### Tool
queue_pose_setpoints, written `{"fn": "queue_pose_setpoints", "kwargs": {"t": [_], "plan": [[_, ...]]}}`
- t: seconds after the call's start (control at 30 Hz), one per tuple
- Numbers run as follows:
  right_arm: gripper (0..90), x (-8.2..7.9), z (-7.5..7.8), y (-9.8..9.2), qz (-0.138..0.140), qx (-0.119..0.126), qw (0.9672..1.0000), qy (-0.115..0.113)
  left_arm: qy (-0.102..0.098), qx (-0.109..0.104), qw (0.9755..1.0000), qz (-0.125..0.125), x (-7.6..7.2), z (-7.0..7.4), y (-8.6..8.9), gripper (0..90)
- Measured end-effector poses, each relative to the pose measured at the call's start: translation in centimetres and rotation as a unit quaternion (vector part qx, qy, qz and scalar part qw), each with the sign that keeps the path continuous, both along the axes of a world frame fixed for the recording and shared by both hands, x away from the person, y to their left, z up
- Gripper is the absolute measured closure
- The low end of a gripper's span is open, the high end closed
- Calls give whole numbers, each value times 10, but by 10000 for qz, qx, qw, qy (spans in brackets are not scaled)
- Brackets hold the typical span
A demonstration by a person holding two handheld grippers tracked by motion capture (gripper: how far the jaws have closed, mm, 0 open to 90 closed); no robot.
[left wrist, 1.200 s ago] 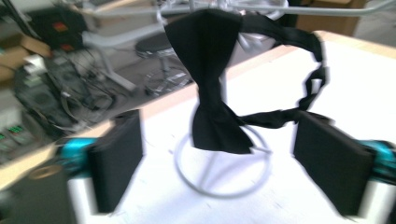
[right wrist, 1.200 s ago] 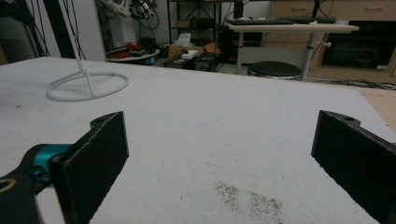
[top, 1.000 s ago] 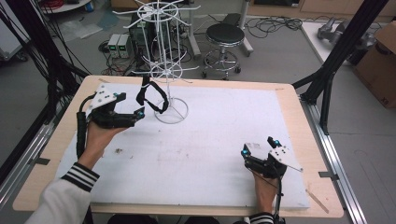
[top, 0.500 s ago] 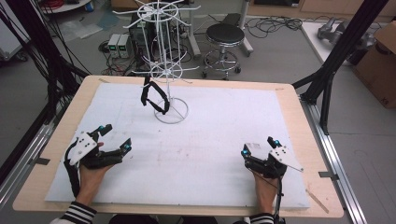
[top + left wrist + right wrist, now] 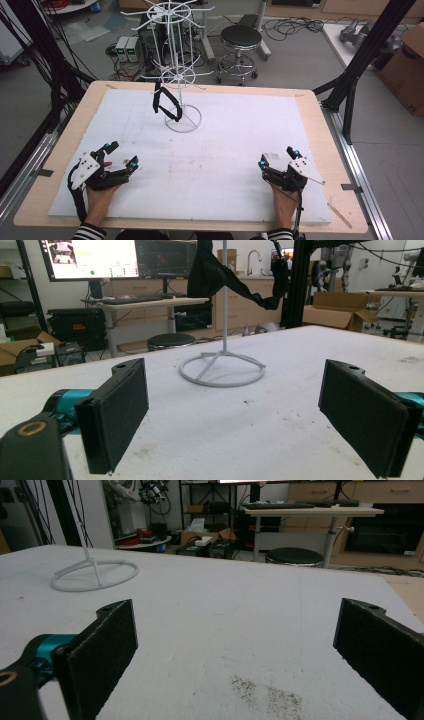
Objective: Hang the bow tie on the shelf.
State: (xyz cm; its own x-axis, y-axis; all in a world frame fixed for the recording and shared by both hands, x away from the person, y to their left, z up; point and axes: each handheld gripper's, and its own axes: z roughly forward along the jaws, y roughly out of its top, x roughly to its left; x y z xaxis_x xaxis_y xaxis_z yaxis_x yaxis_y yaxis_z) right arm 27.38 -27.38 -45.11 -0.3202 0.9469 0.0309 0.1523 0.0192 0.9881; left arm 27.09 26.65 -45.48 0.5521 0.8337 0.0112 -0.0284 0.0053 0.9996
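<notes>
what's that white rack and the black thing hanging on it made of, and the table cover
White wire rack: likely painted metal, thin rigid rods, matte. Black strap: seemingly fabric, draping limply. White table cover: possibly foam board, with a grainy, scuffed matte surface.

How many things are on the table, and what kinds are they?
Grippers: 2, the left gripper and the right gripper, both open
White wire rack: 1
Black strap hanging on the rack: 1
Total: 4
</notes>
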Motion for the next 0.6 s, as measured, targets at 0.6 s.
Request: {"fn": "queue_pose_setpoints", "kwargs": {"t": [0.6], "plan": [[28, 1, 0, 0, -16, -33, 10000, 19, 40, -36, 10000, 1, 1, 0, 1, 129]]}}
